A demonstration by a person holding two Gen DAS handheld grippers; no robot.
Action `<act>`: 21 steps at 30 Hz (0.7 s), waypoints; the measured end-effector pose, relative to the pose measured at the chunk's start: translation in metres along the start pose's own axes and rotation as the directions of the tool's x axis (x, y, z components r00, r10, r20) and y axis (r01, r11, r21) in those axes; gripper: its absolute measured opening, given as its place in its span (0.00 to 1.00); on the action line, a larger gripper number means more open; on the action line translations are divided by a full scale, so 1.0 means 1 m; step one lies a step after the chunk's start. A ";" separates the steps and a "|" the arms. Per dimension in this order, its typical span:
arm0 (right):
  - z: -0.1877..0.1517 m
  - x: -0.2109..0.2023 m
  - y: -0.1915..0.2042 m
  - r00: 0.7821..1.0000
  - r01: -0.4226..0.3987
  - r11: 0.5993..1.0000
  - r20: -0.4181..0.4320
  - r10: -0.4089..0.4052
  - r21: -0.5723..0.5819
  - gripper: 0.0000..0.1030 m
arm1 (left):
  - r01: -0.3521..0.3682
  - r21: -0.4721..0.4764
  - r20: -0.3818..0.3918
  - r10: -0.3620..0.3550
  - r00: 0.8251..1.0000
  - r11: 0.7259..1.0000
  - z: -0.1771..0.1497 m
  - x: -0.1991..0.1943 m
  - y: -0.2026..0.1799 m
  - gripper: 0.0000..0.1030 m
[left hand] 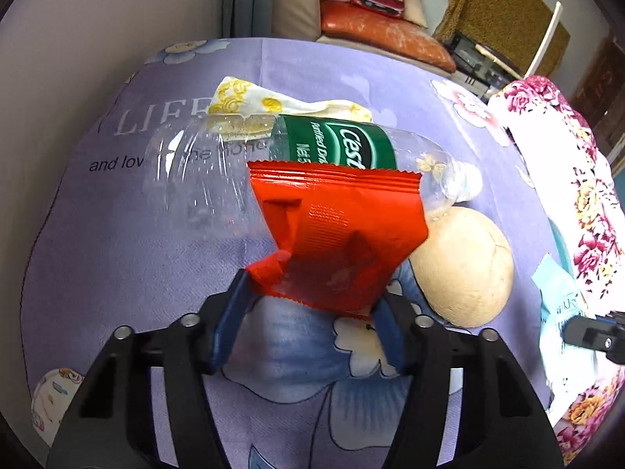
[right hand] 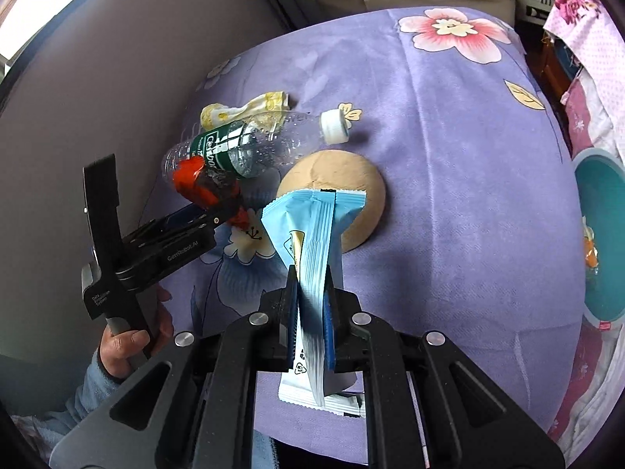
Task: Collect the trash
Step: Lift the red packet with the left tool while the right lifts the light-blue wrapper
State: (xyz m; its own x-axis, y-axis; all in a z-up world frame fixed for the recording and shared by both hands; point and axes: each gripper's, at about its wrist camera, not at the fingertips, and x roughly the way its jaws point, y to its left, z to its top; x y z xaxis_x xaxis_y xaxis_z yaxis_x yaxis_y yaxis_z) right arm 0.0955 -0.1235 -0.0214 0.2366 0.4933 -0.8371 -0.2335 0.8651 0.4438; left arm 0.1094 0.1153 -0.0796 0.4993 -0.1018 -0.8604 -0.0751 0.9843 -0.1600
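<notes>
My left gripper (left hand: 312,299) is shut on a crumpled red snack wrapper (left hand: 336,234), its blue pads pinching both lower edges. In the right wrist view the same wrapper (right hand: 195,183) hangs in that gripper (right hand: 228,207) above the cloth. My right gripper (right hand: 310,285) is shut on a light blue wrapper (right hand: 312,234) that stands upright between its pads. An empty clear bottle (left hand: 340,140) with a green label lies behind the red wrapper, white cap (right hand: 334,127) to the right. A crumpled white and yellow paper (left hand: 250,97) lies behind the bottle.
A round beige object (right hand: 340,176) rests on the purple flowered cloth (left hand: 117,254) beside the bottle. A teal bin (right hand: 597,156) stands off the right edge, with some orange scrap inside. A hand (right hand: 125,344) grips the left handle. Pink flowered fabric (left hand: 566,179) lies at right.
</notes>
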 end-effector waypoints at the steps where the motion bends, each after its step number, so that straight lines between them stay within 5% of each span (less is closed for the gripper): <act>1: 0.000 -0.002 -0.003 1.000 -0.002 1.000 0.009 0.002 0.007 0.10 | 0.009 0.006 -0.003 -0.009 1.000 1.000 -0.001 -0.001 -0.001 0.54; 11: -0.006 -0.020 -0.035 0.997 -0.034 0.997 0.073 0.029 0.069 0.10 | 0.108 0.012 -0.057 -0.107 0.993 0.994 -0.020 -0.022 -0.014 0.50; 21: -0.011 -0.048 -0.069 0.988 -0.052 0.989 0.155 0.030 0.139 0.10 | 0.163 0.121 -0.061 -0.157 0.986 0.979 -0.015 -0.040 -0.075 0.50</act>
State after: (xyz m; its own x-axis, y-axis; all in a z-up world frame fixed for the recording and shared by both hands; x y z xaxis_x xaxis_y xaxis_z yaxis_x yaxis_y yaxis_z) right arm 0.0897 -0.2078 -0.0155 0.3724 0.5272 -0.7638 -0.1122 0.8425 0.5268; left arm 0.0822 0.0435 -0.0406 0.4512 -0.2634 -0.8527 0.1128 0.9646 -0.2383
